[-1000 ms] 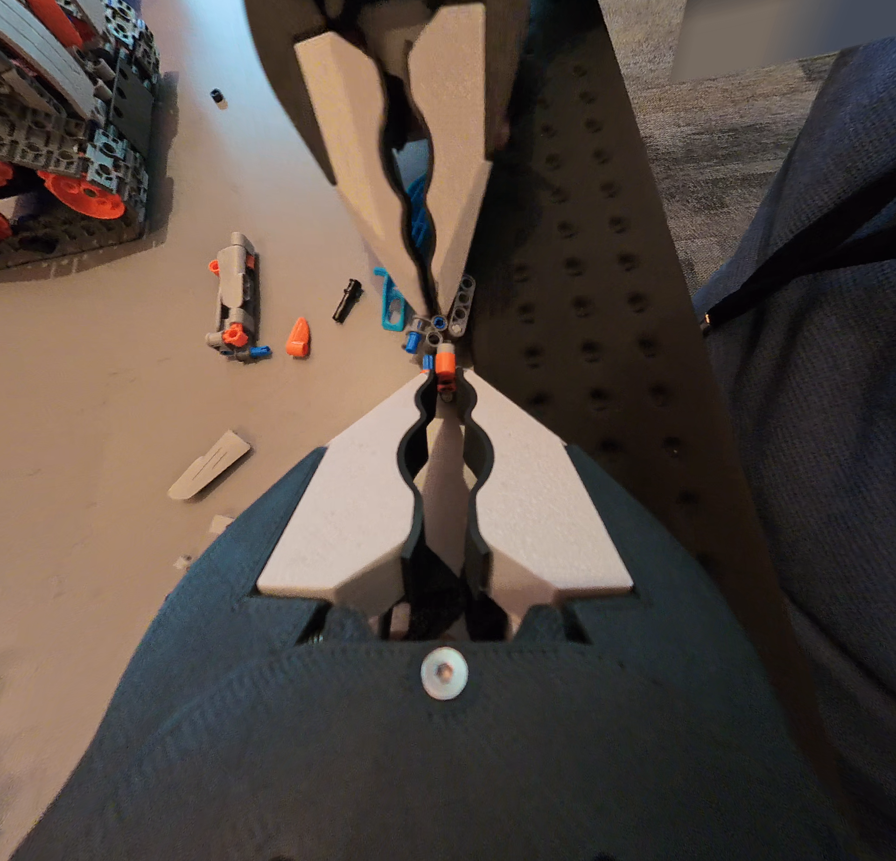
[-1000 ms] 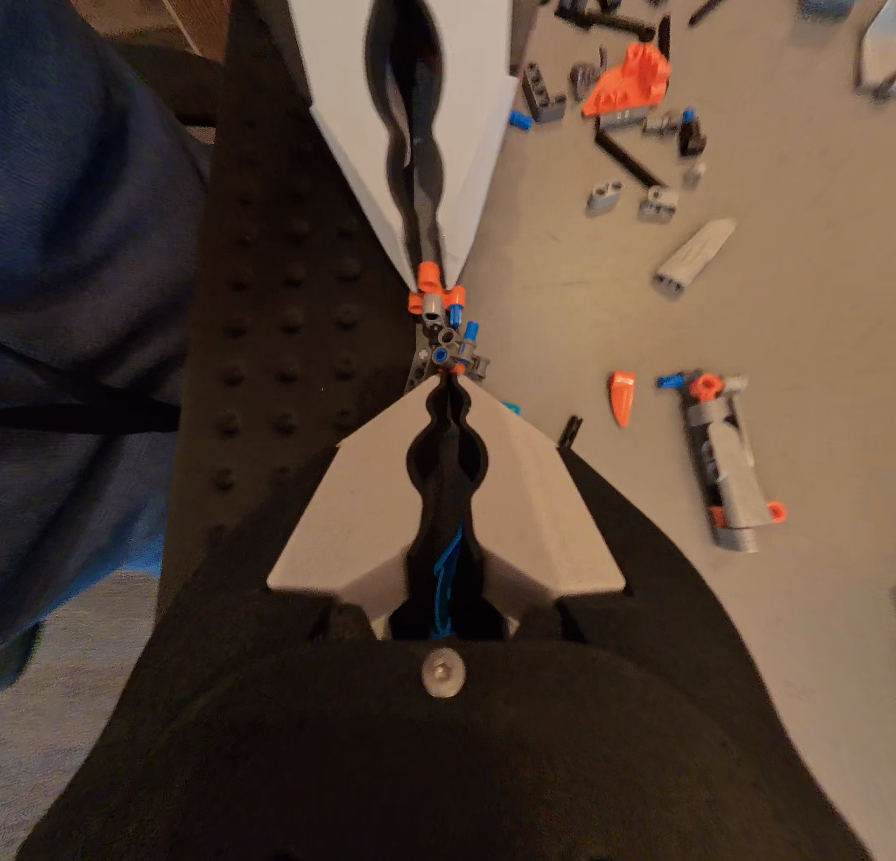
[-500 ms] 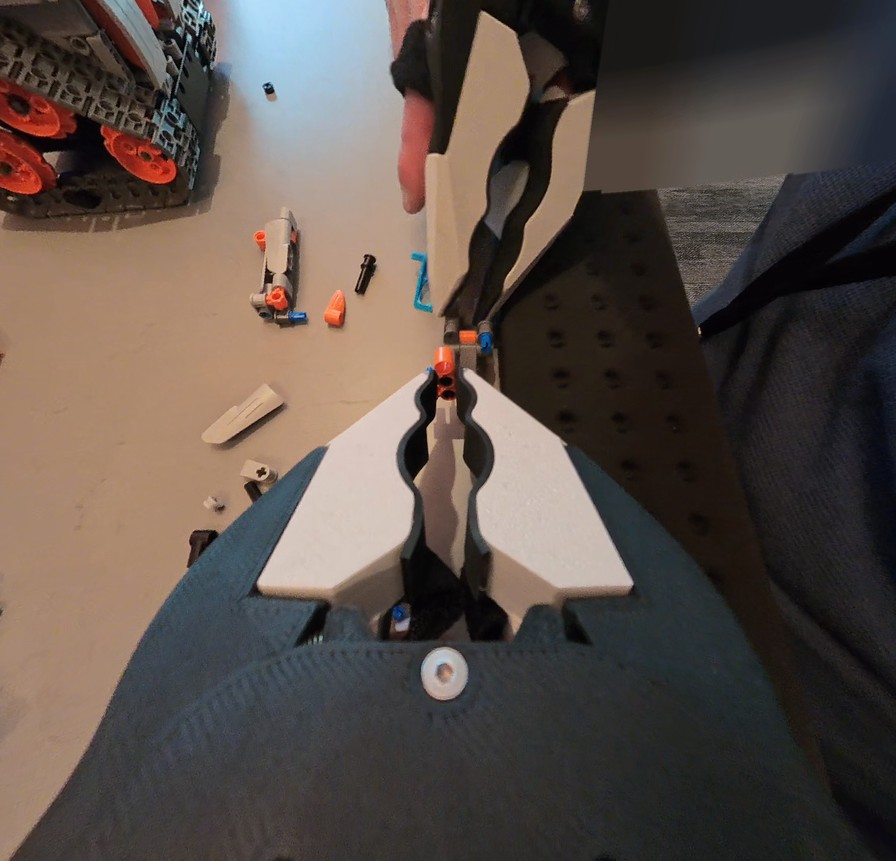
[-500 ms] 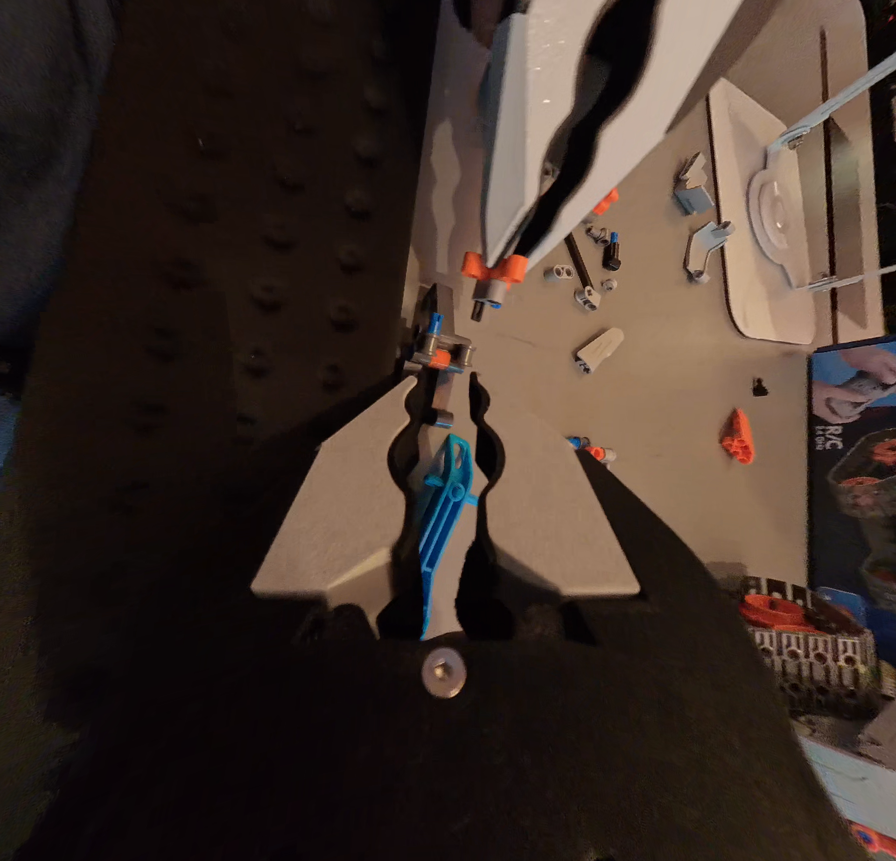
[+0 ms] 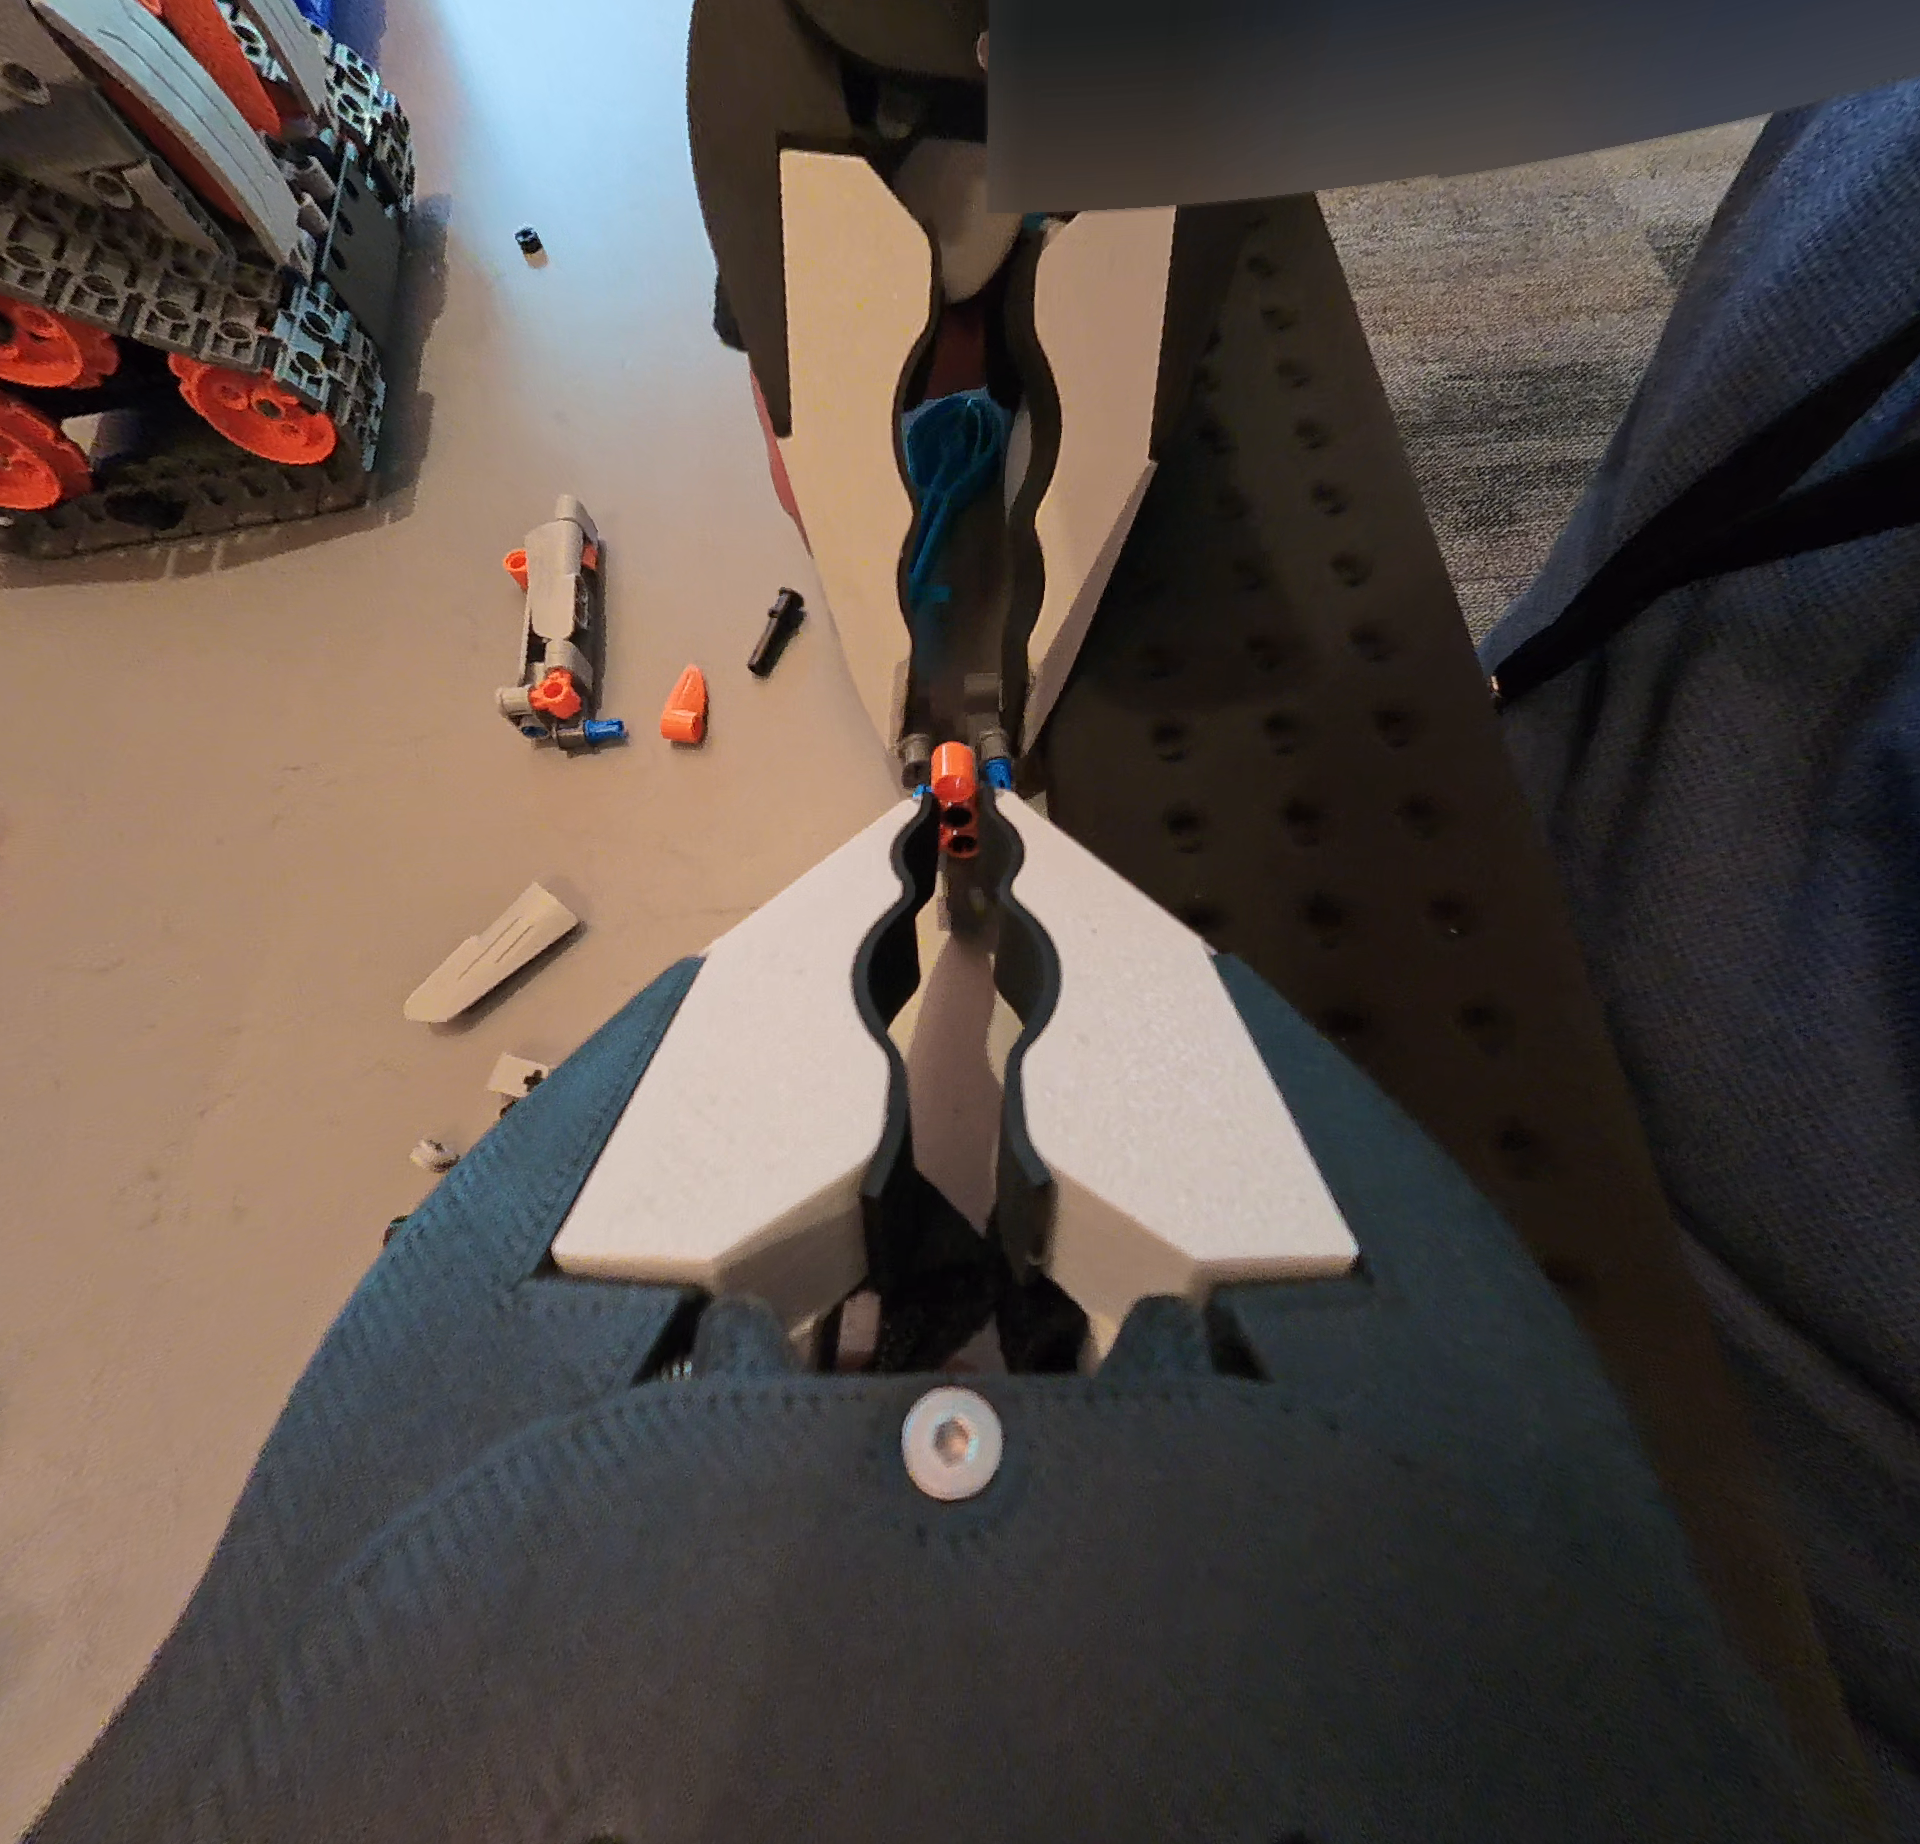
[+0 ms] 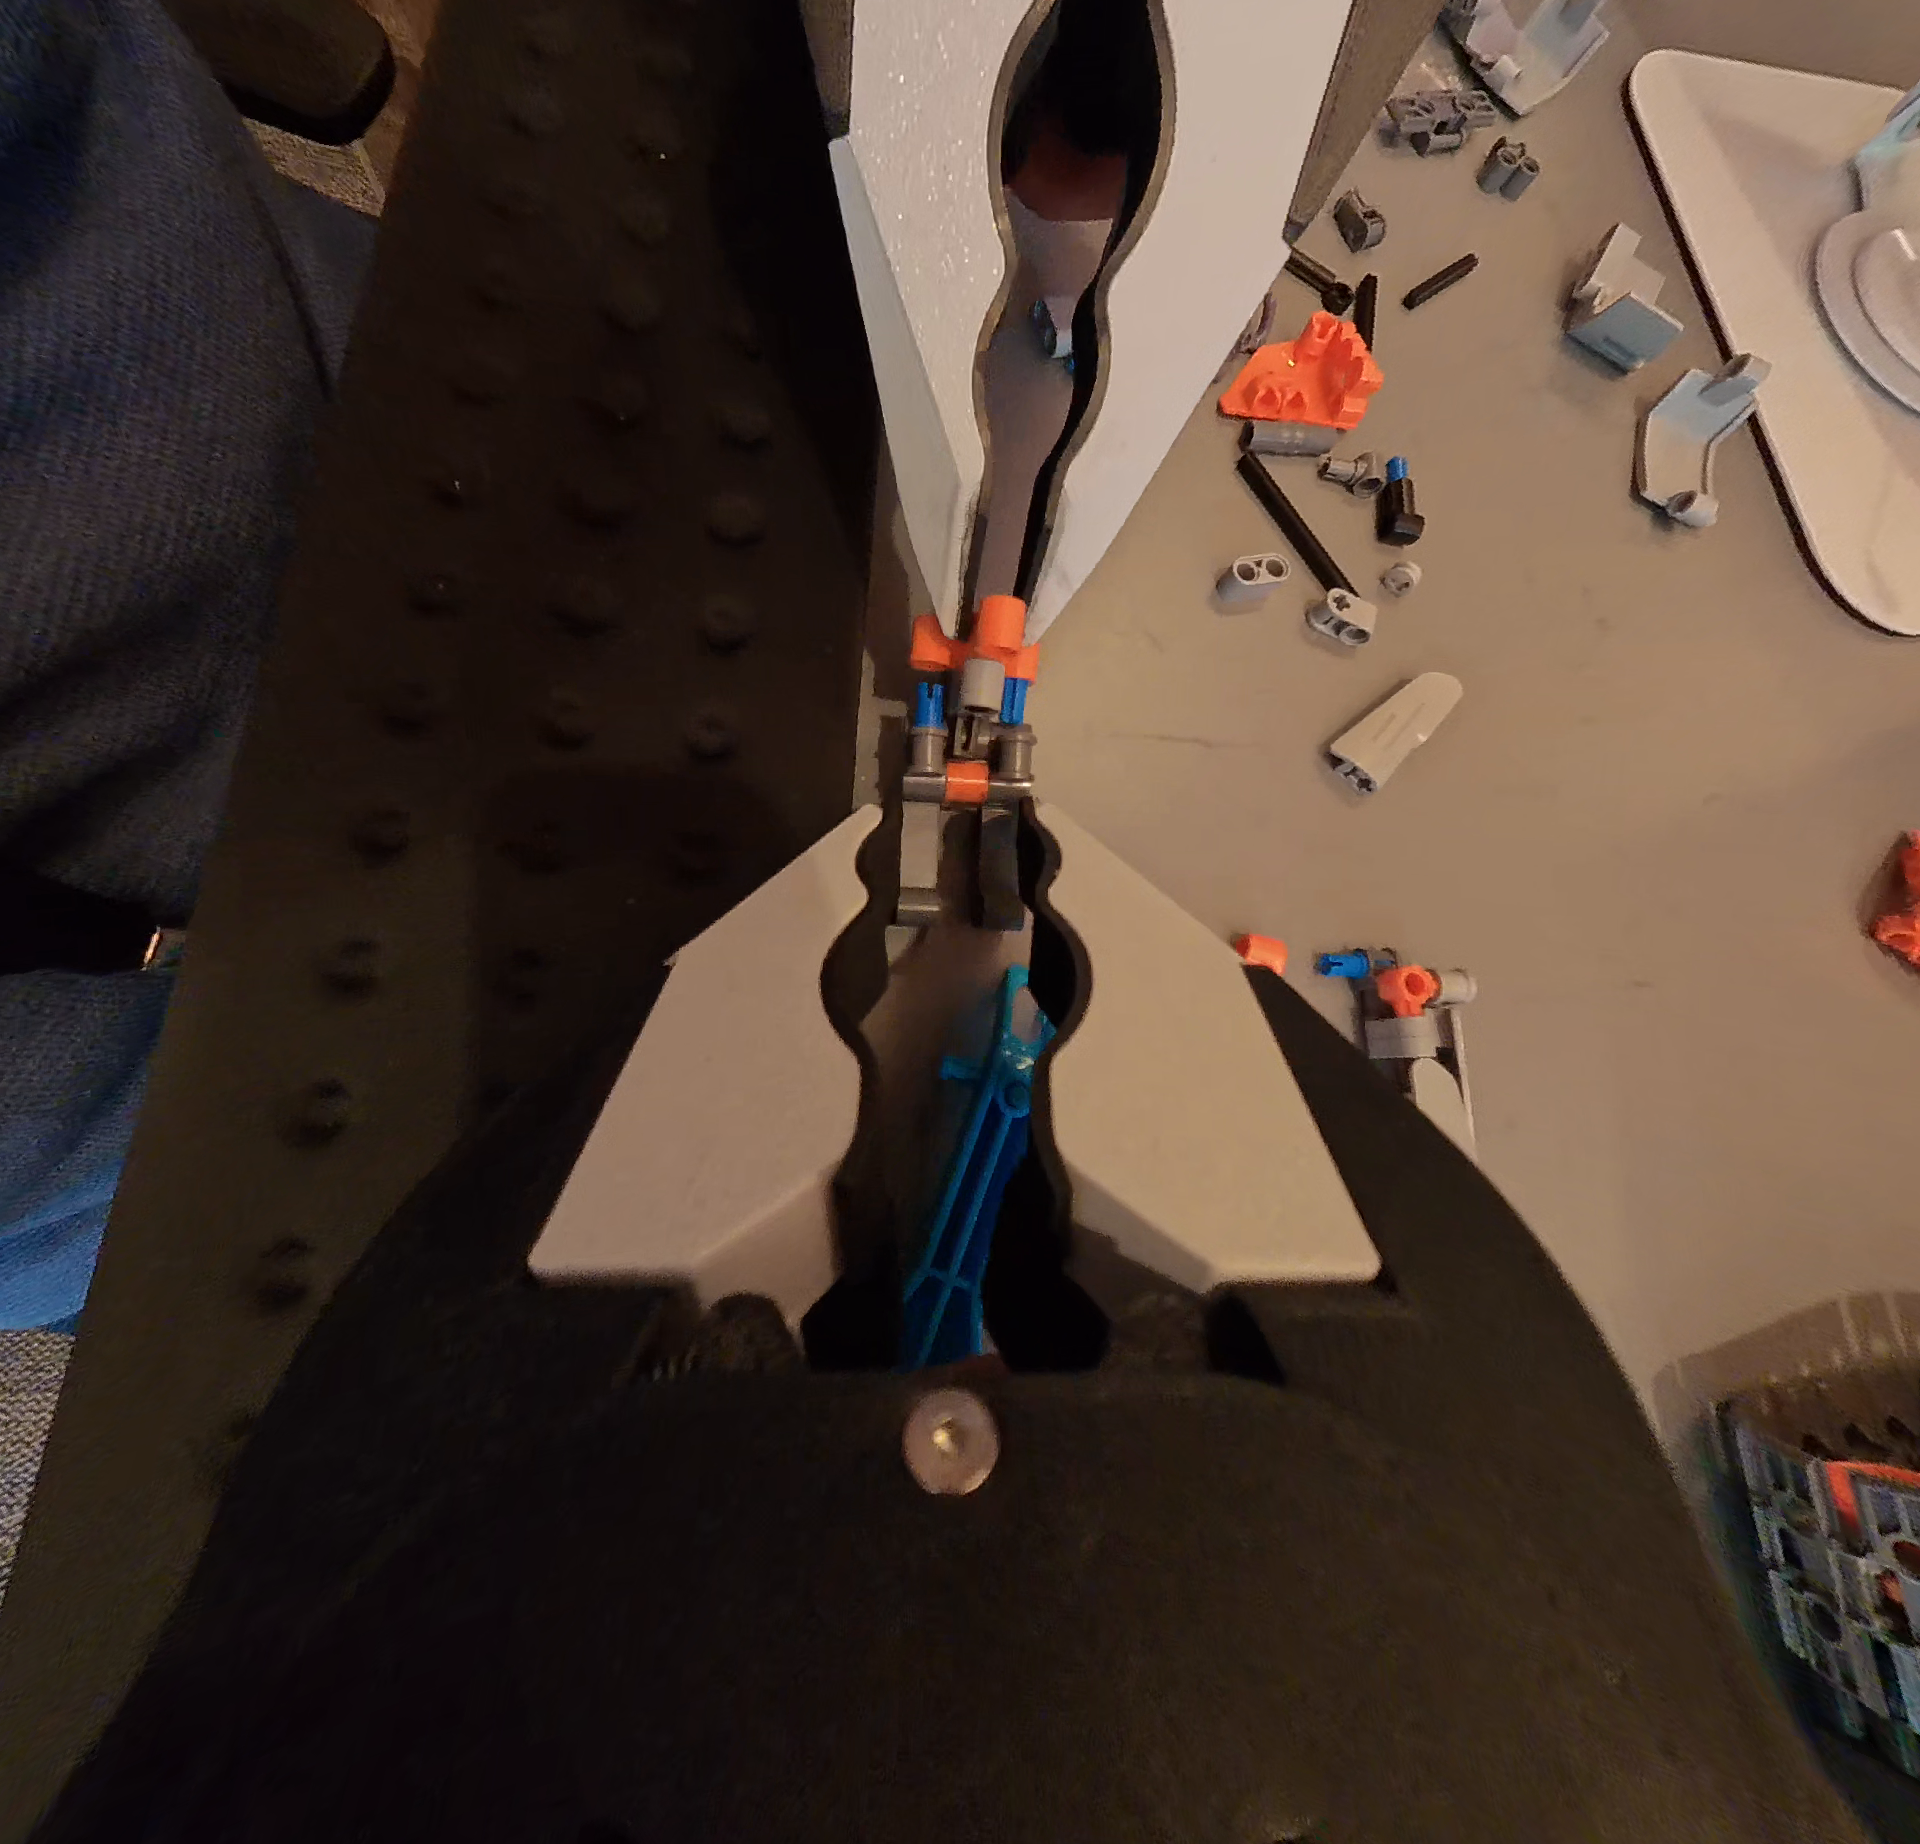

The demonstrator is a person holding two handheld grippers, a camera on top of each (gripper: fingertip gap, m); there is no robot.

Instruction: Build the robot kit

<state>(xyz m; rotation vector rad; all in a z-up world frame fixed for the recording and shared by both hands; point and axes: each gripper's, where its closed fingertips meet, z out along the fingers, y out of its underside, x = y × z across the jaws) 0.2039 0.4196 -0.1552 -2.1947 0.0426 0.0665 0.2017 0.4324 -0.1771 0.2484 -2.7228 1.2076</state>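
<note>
An orange connector piece (image 5: 957, 799) is clamped by the left gripper (image 5: 957, 818), a grey beam assembly (image 6: 961, 818) by the right gripper (image 6: 961, 838); both are joined above the table (image 5: 260, 859)

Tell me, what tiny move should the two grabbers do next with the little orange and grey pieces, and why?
Probably ease the left gripper straight toward the right gripper. Its small orange connector piece with blue pins already lines up with the dark grey two-armed piece carrying an orange bush, nearly touching, so a short push looks enough to seat the pins.
</note>
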